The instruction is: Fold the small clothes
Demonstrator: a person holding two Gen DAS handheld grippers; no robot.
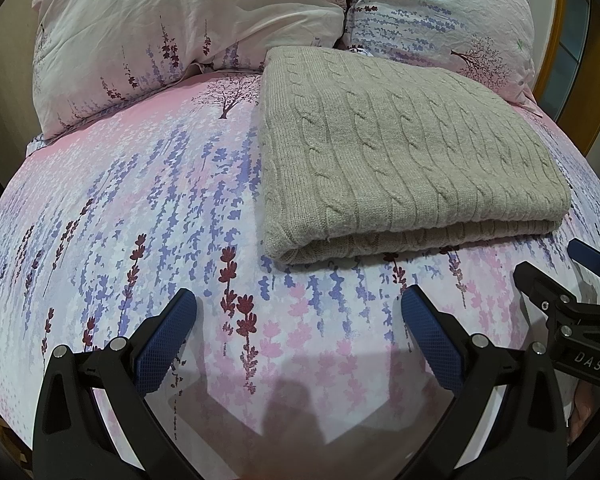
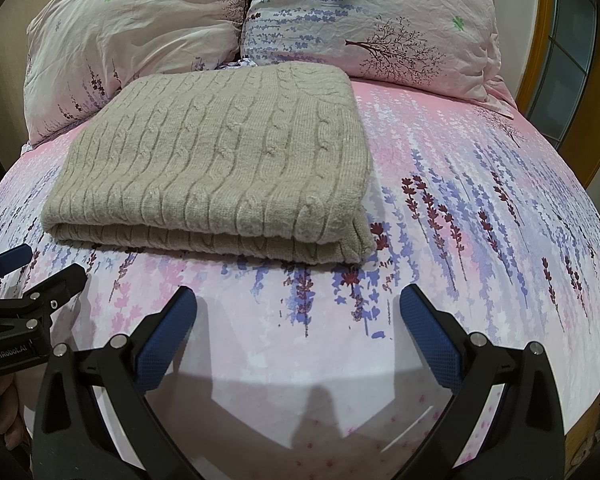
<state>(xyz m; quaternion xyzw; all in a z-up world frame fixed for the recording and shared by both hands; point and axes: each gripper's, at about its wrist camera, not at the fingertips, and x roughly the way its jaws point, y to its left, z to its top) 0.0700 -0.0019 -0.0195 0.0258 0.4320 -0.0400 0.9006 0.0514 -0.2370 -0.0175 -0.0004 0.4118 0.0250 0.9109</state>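
A beige cable-knit sweater (image 1: 400,152) lies folded into a flat rectangle on the bed, its folded edge facing me. It also shows in the right wrist view (image 2: 220,160). My left gripper (image 1: 298,300) is open and empty, hovering over the sheet just in front of the sweater's left front corner. My right gripper (image 2: 298,300) is open and empty, in front of the sweater's right front corner. Each gripper shows at the edge of the other's view: the right gripper (image 1: 556,264) and the left gripper (image 2: 48,264).
The bed has a pink and purple floral sheet (image 1: 140,200). Two floral pillows (image 1: 180,32) (image 2: 372,20) lie behind the sweater. A wooden door frame (image 2: 540,60) stands at the far right.
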